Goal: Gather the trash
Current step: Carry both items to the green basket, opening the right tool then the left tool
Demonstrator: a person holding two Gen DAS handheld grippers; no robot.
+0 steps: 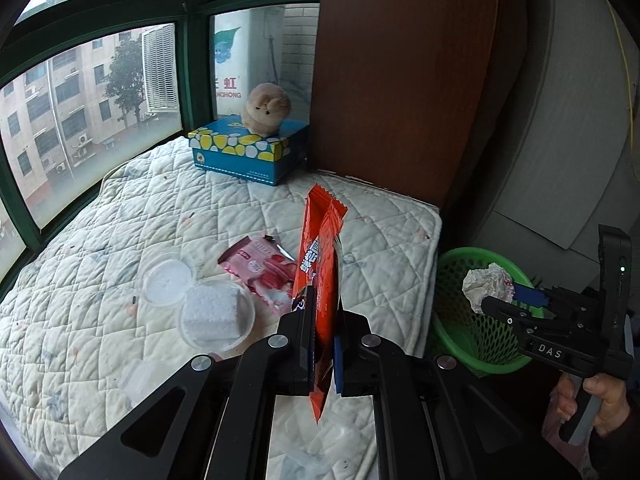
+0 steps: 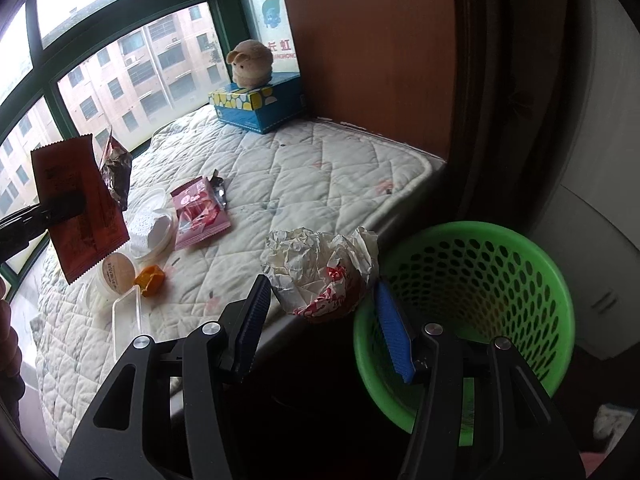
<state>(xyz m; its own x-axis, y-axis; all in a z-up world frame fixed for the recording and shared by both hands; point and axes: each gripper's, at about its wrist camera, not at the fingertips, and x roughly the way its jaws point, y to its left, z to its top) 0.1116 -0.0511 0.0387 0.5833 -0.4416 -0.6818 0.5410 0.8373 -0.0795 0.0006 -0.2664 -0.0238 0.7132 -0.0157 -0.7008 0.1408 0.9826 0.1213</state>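
My left gripper [image 1: 322, 320] is shut on an orange snack wrapper [image 1: 322, 264] and holds it upright above the quilted mattress [image 1: 120, 240]; the wrapper also shows in the right wrist view [image 2: 78, 204]. My right gripper [image 2: 320, 304] holds a crumpled white paper ball [image 2: 320, 268] between wide-set fingers, beside the rim of the green mesh basket [image 2: 480, 288]. In the left wrist view the ball [image 1: 486, 282] hangs over the basket [image 1: 452, 280]. A pink wrapper [image 1: 264, 272] and a clear plastic container [image 1: 208, 308] lie on the mattress.
A blue tissue box [image 1: 248, 152] with a plush toy [image 1: 266, 108] stands at the far end by the window. A brown wooden panel [image 1: 400, 80] stands behind the mattress. A small cup [image 2: 118, 272], orange scrap [image 2: 150, 280], clear tray [image 2: 128, 324] and foil wrapper [image 2: 116, 168] are on the mattress.
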